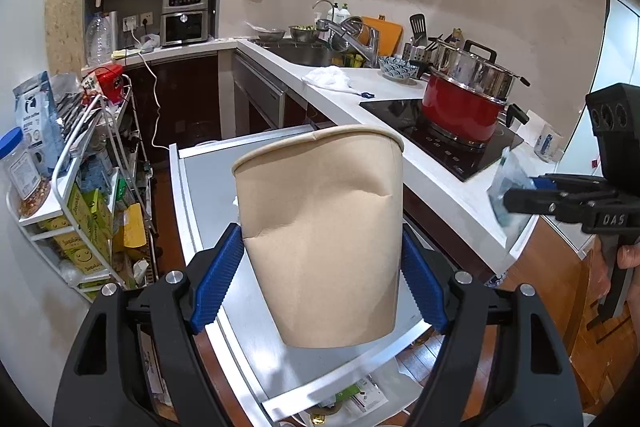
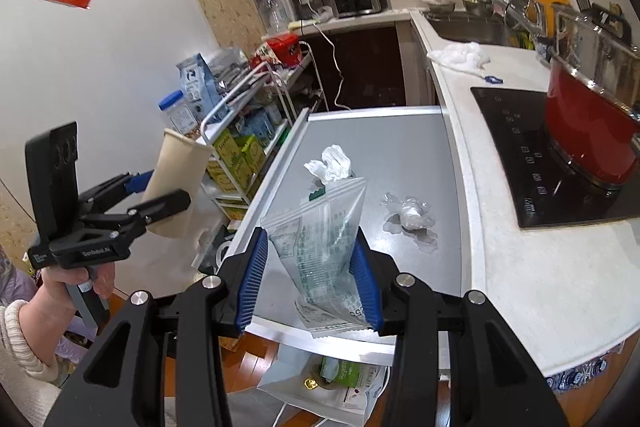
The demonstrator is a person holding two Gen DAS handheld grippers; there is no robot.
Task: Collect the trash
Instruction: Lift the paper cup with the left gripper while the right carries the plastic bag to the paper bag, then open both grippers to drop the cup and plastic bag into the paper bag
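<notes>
Kitchen: left tongs (image 1: 320,263) pinch paper cup (image 1: 320,227); "DAS"-marked right tongs (image 2: 312,283) pinch printed wrapper (image 2: 320,251).

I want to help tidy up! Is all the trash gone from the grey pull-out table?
No, a crumpled white tissue and a scrunched clear plastic wrapper lie on the grey pull-out table.

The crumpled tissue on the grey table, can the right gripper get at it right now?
Probably not yet: the right gripper is shut on a plastic packet, though the tissue lies uncovered just ahead.
</notes>
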